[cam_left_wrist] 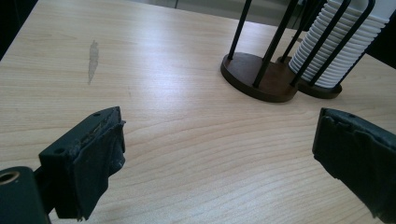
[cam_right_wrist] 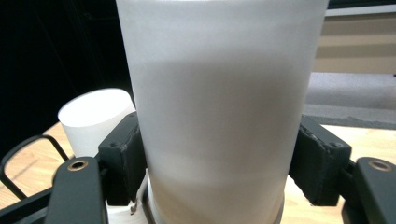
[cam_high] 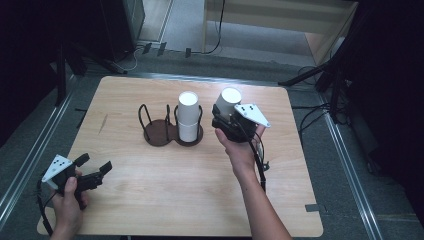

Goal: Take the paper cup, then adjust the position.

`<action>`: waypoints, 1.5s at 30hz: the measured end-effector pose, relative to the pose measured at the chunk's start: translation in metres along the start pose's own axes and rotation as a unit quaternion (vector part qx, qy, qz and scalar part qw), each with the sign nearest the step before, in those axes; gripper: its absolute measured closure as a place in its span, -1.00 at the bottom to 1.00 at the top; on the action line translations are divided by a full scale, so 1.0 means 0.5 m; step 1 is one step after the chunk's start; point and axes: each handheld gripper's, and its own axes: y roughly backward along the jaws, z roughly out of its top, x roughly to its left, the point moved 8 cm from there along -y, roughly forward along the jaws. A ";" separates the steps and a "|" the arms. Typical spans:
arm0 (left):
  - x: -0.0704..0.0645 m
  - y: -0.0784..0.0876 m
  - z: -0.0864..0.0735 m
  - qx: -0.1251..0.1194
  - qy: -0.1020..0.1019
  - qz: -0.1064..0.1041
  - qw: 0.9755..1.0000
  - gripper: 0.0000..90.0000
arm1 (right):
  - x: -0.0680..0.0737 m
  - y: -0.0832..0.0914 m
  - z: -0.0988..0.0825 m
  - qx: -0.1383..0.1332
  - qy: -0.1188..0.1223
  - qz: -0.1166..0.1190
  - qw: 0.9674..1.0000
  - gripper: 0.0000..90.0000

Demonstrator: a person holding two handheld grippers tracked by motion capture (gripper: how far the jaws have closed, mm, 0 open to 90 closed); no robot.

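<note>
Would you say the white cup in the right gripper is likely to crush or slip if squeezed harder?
Probably light and thin-walled: the white cup looks like a disposable one, so a harder squeeze from the right gripper may dent it. Its smooth sides could slip.

No legible text, label, brand, number or sign is showing on any surface. The white cup (cam_right_wrist: 219,107) is presenting a blank wall in the right gripper view. The stacked cups (cam_high: 188,117) and their wire holder (cam_high: 165,131) are carrying no markings. The table (cam_left_wrist: 154,60) is showing wood grain and one pale smear, unlettered.
</note>
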 end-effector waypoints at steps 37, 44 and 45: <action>-0.101 -0.019 0.046 0.007 -0.064 0.008 0.998 -0.94 | -0.064 0.079 -0.220 0.055 0.032 -0.018 0.998 -0.37; -0.147 -0.034 0.072 0.005 -0.074 -0.010 0.997 -0.94 | -0.064 0.082 -0.238 0.057 0.035 -0.013 0.998 -0.36; -0.154 -0.038 0.075 0.005 -0.079 -0.012 0.997 -0.94 | -0.062 0.082 -0.241 0.057 0.040 -0.010 0.998 -0.36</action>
